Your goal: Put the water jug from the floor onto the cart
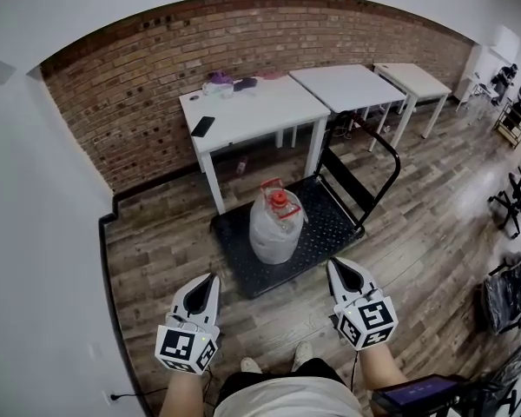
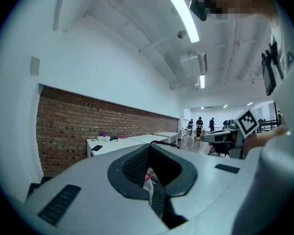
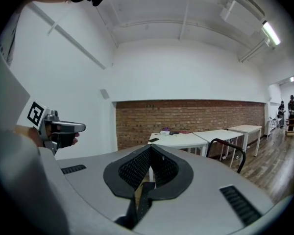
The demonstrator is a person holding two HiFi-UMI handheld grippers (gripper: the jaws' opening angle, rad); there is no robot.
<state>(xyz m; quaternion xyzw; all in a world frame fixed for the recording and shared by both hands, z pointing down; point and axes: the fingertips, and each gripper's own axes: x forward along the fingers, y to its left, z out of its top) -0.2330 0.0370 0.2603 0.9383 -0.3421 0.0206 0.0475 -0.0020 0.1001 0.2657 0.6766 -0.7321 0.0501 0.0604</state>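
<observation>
- The water jug (image 1: 275, 224) stands upright on the cart (image 1: 330, 224), roughly mid-deck, with its red cap on top. No part of it touches the floor (image 1: 174, 250), so I judge the placing done.
- The jug lies straight ahead of me and below the tongs, between the two. The left tongs (image 1: 210, 278) and right tongs (image 1: 334, 263) hang just short of the deck's near edge, apart from the jug, and neither is clearly the nearer.
- Both tongs are closed and empty. Each tapers to a single point in the head view, and in each gripper view the jaws meet with nothing pinched between them.
- The jug's long axis runs vertically. If I had to reach in again, I would expect to come level from both flanks, but I see nothing calling for that.
- Only the head view shows the jug's base seated on the deck, the push handle (image 1: 378, 159) at the deck's far right end, and the white worktop (image 1: 252, 111) behind the cart.
- The left gripper view gives just a sliver of red and clear plastic through the notch of its jaws, which I take to be the jug.
- The right gripper view misses the jug. It shows the brick wall, the push handle and my other hand's tongs off to the side.
</observation>
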